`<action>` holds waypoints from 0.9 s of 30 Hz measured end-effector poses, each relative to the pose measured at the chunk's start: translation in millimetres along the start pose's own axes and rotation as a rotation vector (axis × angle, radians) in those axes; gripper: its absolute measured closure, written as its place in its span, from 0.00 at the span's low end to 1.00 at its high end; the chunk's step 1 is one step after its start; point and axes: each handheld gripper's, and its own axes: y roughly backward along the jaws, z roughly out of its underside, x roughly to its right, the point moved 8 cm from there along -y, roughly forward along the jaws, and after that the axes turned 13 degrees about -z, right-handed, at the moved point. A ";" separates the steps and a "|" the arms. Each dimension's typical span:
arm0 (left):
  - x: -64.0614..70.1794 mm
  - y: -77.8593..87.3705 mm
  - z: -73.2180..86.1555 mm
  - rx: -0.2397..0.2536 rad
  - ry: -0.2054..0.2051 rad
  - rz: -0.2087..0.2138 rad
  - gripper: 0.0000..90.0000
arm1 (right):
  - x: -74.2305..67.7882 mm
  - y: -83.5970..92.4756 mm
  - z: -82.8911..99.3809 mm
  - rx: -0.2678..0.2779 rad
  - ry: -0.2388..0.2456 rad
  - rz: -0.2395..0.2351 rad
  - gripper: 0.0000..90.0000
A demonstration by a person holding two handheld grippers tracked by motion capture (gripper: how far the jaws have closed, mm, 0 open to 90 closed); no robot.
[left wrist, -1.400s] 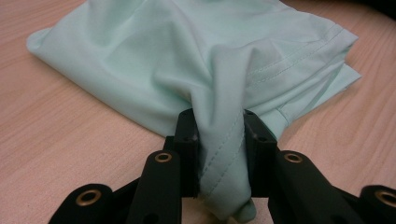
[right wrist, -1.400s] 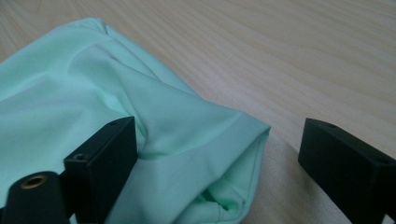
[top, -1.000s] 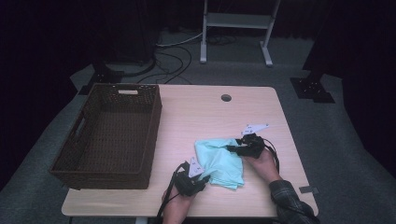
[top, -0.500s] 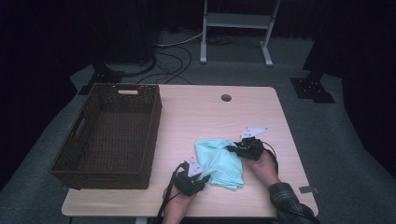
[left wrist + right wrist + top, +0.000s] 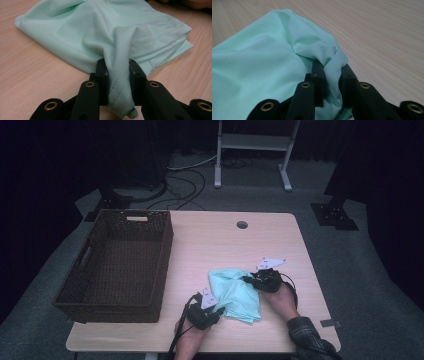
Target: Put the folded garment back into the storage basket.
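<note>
mint cloth [image 5: 234, 292] lay bunched on worktop [image 5: 210, 245], near right, beside wicker basket [image 5: 117, 265]. left tongs [image 5: 117, 75] pinched cloth's near hemmed edge. right tongs [image 5: 332, 75] had just been closing, pinched its far right fold.

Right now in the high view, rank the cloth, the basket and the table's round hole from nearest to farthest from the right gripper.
1. Cloth: pinched in the right gripper.
2. Hole: far side of the table, beyond the gripper.
3. Basket: at the table's left.

Smooth mint cloth [image 5: 82, 32] lies on a matt pale wood table [image 5: 220, 240] beside a rough woven wicker basket [image 5: 117, 265].
</note>
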 end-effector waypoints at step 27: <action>-10.0 -4.6 -55.4 0.480 0.176 -0.036 0.84 | -31.1 -3.5 -1.7 -0.053 -0.050 0.042 0.89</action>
